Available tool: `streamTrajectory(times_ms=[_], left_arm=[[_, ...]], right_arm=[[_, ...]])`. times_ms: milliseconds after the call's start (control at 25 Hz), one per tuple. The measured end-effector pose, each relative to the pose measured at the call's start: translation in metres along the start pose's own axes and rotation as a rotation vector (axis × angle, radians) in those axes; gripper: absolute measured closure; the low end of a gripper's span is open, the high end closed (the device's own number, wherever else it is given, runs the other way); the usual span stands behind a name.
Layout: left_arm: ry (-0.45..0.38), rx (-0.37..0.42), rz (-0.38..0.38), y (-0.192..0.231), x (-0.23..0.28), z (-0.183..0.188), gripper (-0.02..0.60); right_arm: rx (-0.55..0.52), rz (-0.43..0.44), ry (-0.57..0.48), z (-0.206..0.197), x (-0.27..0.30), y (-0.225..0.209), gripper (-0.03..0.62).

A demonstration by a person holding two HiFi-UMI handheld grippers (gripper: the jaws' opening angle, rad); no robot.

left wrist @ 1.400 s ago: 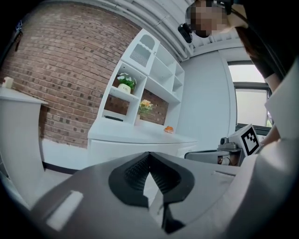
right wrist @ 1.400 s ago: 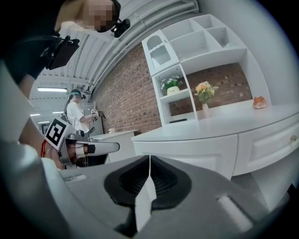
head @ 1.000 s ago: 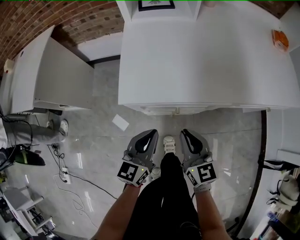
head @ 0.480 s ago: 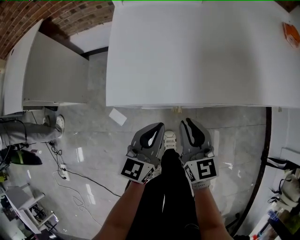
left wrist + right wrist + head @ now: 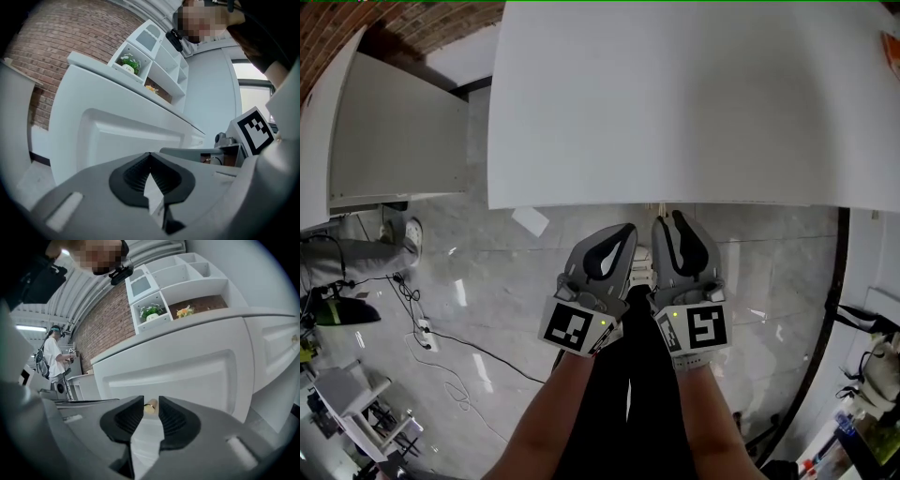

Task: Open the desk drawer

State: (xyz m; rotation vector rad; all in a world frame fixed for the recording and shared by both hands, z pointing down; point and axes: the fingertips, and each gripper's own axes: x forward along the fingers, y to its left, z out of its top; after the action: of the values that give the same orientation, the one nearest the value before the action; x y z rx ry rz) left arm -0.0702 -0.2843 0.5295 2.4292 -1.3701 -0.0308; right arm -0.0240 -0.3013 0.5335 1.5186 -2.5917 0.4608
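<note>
The white desk [image 5: 675,103] fills the top of the head view, and its top hides the drawer front there. In the right gripper view the recessed drawer panel [image 5: 187,376] stands close ahead. Its small brass knob [image 5: 150,406] shows in the narrow gap at the tips of my right gripper [image 5: 151,404], whose jaws stand slightly apart. In the head view the right gripper [image 5: 673,221] reaches the desk's front edge. My left gripper [image 5: 624,231] hangs beside it, a little further back, its jaws closed together on nothing [image 5: 150,154], facing another drawer panel [image 5: 131,136].
A white cabinet [image 5: 394,141] stands to the left across a strip of marble floor with a sheet of paper [image 5: 530,221] and cables [image 5: 441,342]. A shelf unit with plants [image 5: 151,311] sits on the desk. A person [image 5: 51,357] stands far off at the left.
Both grippers have moved forward to the desk's front edge. The drawer front and knobs, visible a second ago in the head view, are now hidden under the desk top.
</note>
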Motion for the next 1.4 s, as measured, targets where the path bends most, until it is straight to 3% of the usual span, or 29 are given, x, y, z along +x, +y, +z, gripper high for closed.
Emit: streamTrajectory(times_ms=[800,1400], left_arm=[[0.008,-0.026,0.015,0.009,0.01,-0.019,0.58],[-0.003,-0.026,0.001,0.007,0.006,-0.018,0.58]], right_arm=[[0.071,-0.103,-0.027,-0.01,0.016,-0.005,0.508],[0.144,-0.048,-0.009,-0.012,0.013,-0.005,0.517]])
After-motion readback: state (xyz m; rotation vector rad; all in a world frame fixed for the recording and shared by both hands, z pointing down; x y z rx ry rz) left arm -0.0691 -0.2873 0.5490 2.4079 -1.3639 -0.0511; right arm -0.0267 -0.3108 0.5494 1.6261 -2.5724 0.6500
